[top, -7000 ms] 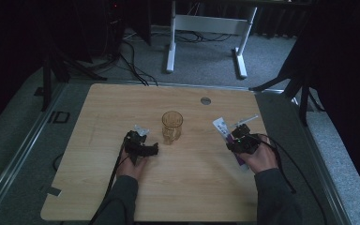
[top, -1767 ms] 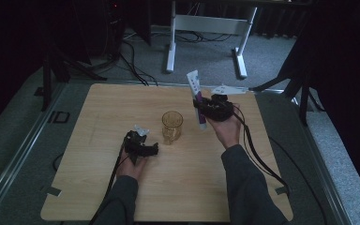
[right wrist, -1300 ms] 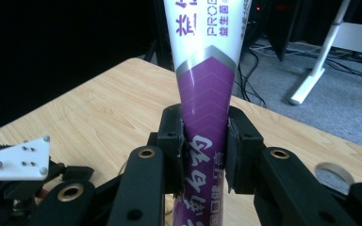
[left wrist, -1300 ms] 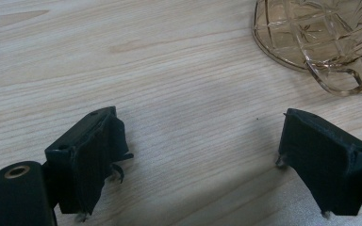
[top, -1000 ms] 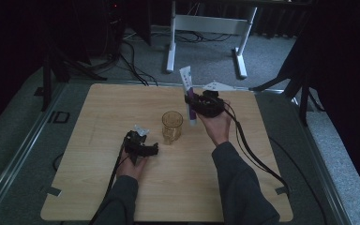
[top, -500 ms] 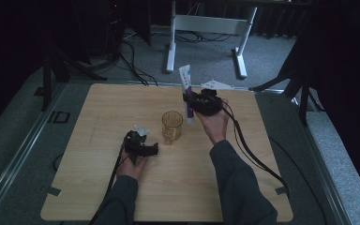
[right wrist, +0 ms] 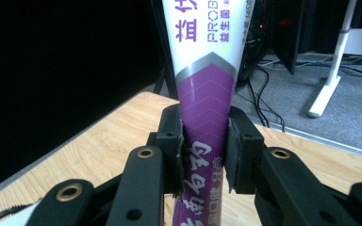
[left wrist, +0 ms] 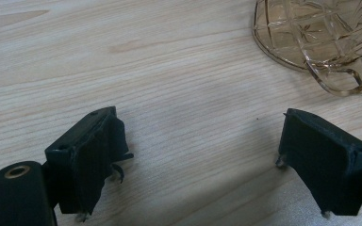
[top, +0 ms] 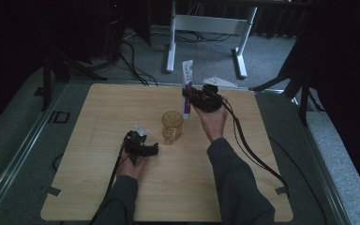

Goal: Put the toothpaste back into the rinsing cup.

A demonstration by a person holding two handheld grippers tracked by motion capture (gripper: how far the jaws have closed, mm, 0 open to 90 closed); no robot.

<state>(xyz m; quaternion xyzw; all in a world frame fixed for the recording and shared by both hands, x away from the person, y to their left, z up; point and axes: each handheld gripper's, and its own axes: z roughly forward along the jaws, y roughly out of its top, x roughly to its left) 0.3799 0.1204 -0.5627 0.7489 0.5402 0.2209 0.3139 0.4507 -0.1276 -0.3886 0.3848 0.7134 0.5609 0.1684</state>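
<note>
Right gripper [top: 191,97] fingers clamp the upright toothpaste tube [top: 187,84] right of the glass [top: 172,126] — lowered off-centre, it tips the glass; left gripper [top: 146,149] fingers gape empty.

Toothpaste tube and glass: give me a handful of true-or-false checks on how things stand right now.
1. The right hand-held gripper is shut on the toothpaste tube. True.
2. The tube lies flat on the table. False: it is held upright in the air.
3. The left hand-held gripper holds the glass. False: its jaws are open and hold nothing, with the glass beside them.
4. The glass stands upright on the table. True.
5. The tube is inside the glass. False: it is above and behind it.
</note>
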